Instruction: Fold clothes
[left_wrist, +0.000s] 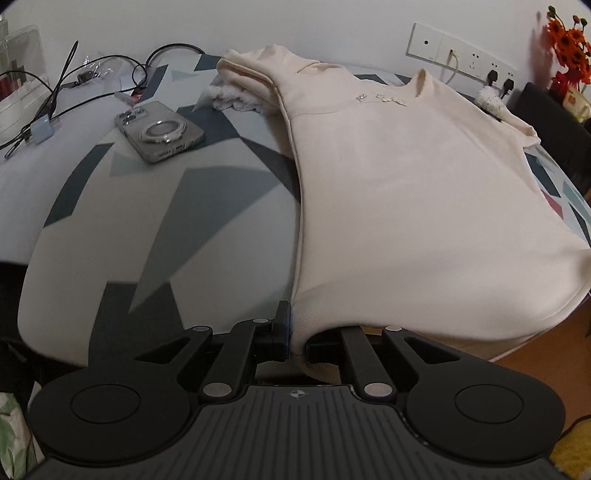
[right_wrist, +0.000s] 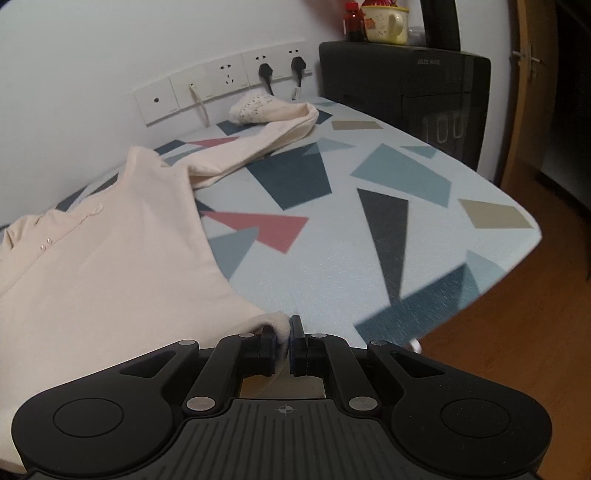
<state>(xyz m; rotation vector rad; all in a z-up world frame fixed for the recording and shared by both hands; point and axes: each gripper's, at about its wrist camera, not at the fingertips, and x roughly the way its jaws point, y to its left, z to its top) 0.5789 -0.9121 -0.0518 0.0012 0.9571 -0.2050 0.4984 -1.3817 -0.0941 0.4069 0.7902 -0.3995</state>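
Cream knit, soft and limp, covers much of a table (right_wrist: 424, 229) patterned with blue, grey and red shapes: a long-sleeved top (left_wrist: 424, 206) lies spread flat, neck toward the wall sockets (left_wrist: 461, 59), hem at the table's near edge. The left gripper (left_wrist: 297, 339) pinches the hem corner on the side toward the phone (left_wrist: 159, 131), its jaws drawn in on the cloth; the right gripper (right_wrist: 283, 343) is clamped on the opposite hem corner, a small wad of fabric bunched between its pads. One sleeve with a lacy cuff (right_wrist: 255, 107) trails out toward the sockets — the other is doubled up near the collar, beside the phone. Loose cables (left_wrist: 55, 96) lie beyond the phone, well apart from the garment. The fabric looks light and stretchy, likely to sag and drag rather than hold a crease, so the two hem corners seem the sound places to grip — they keep the bottom edge taut and level. Lifted unevenly, the body would probably skew and the loose sleeve slide out of line.
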